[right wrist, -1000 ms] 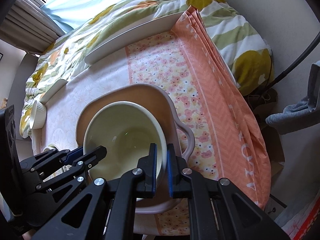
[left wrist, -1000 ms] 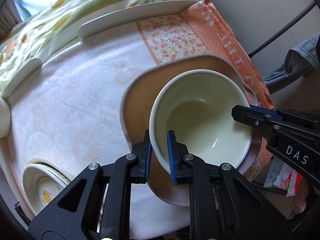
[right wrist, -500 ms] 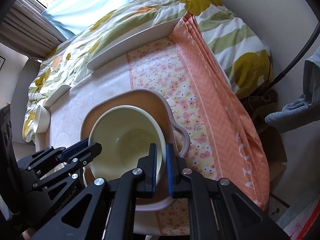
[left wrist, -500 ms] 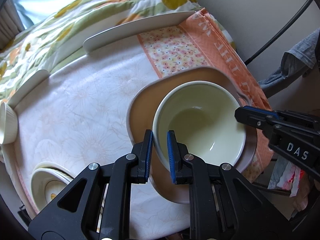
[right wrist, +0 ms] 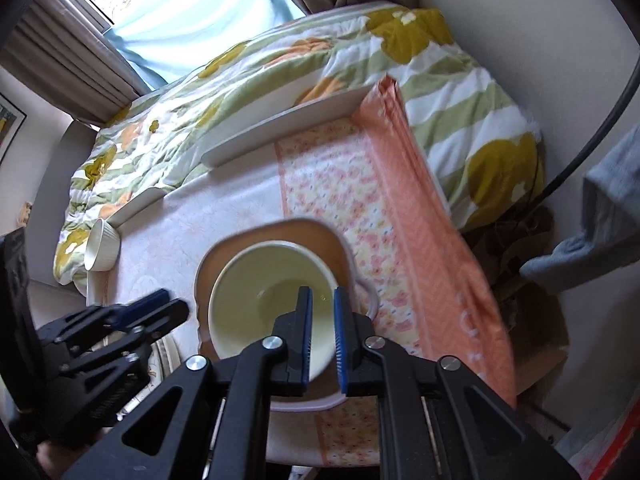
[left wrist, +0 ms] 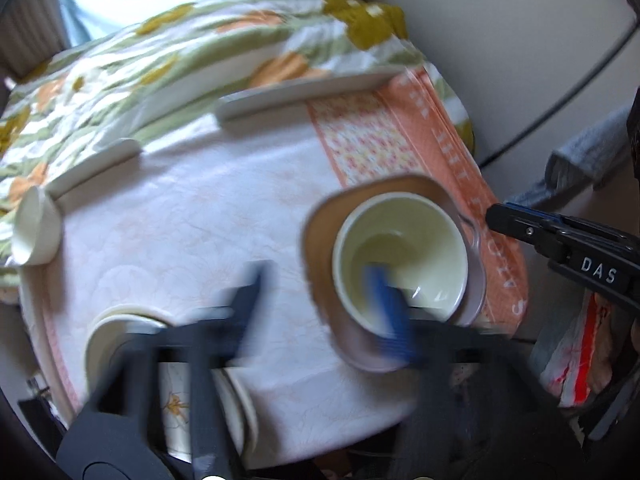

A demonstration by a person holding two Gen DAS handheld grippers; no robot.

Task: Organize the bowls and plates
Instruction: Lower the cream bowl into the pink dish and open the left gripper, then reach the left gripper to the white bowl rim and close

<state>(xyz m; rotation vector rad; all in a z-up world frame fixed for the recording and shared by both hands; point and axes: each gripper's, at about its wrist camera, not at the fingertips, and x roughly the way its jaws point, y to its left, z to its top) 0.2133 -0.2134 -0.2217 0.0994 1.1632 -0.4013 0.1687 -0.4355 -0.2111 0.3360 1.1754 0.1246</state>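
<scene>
A pale yellow bowl (left wrist: 416, 252) (right wrist: 256, 304) sits inside a tan plate with a side handle (left wrist: 320, 232) (right wrist: 232, 248) on the cloth-covered table. My left gripper (left wrist: 320, 300) hovers above the bowl's near-left rim, blurred, its jaws opening wide and touching nothing. One blue-padded finger (left wrist: 388, 312) shows over the bowl's inside. My right gripper (right wrist: 320, 312) hangs just above the bowl's right side. Its jaws are opening a little and the pads are off the rim. Each gripper shows at the edge of the other's view.
A stack of flower-patterned plates (left wrist: 176, 400) lies at the near left of the table. A small white ribbed bowl (left wrist: 36, 232) (right wrist: 102, 250) stands at the far left. Long white plates (left wrist: 304, 92) (right wrist: 280, 128) line the far edge against a floral quilt (right wrist: 240, 68). A black cable (right wrist: 592, 128) hangs at the right.
Both grippers were shut on opposite sides of the bowl's rim. They have let go and risen; the left jaws sprang wide, the right ones parted slightly. The bowl stays in the plate.
</scene>
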